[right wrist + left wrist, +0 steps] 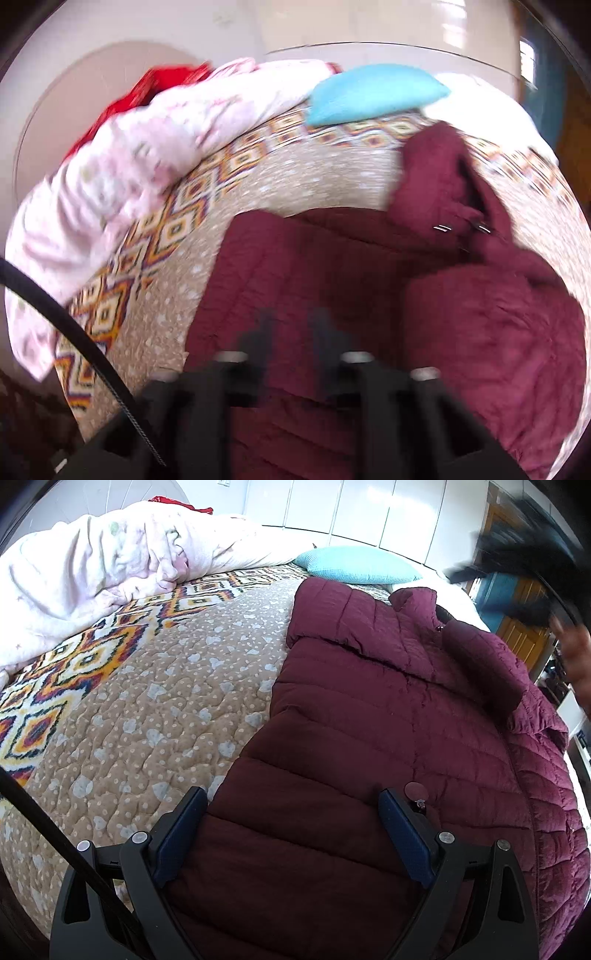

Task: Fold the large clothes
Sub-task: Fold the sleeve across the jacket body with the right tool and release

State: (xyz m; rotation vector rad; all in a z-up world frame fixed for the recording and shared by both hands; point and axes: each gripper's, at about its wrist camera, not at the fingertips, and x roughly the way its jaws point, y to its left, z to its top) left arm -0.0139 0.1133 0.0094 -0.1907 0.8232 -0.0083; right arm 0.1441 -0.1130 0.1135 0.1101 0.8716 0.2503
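I am holding the left gripper [293, 808] wide open over the near hem of the maroon quilted jacket [388, 716], which is lying on the patterned bedspread [155, 686] with its long axis running away toward the blue pillow [358, 565]. My right gripper [293, 328] is hanging blurred above the jacket's middle, fingers parted, gripping nothing.

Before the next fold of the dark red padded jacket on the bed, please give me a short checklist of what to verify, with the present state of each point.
1. Left gripper open above the jacket: ok.
2. Right gripper free of fabric: cannot tell, picture blurred.
3. Jacket lying flat: not ok, the right side is bunched.
4. Free bedspread beside the jacket: ok.
5. Blue pillow apart from the jacket: cannot tell.
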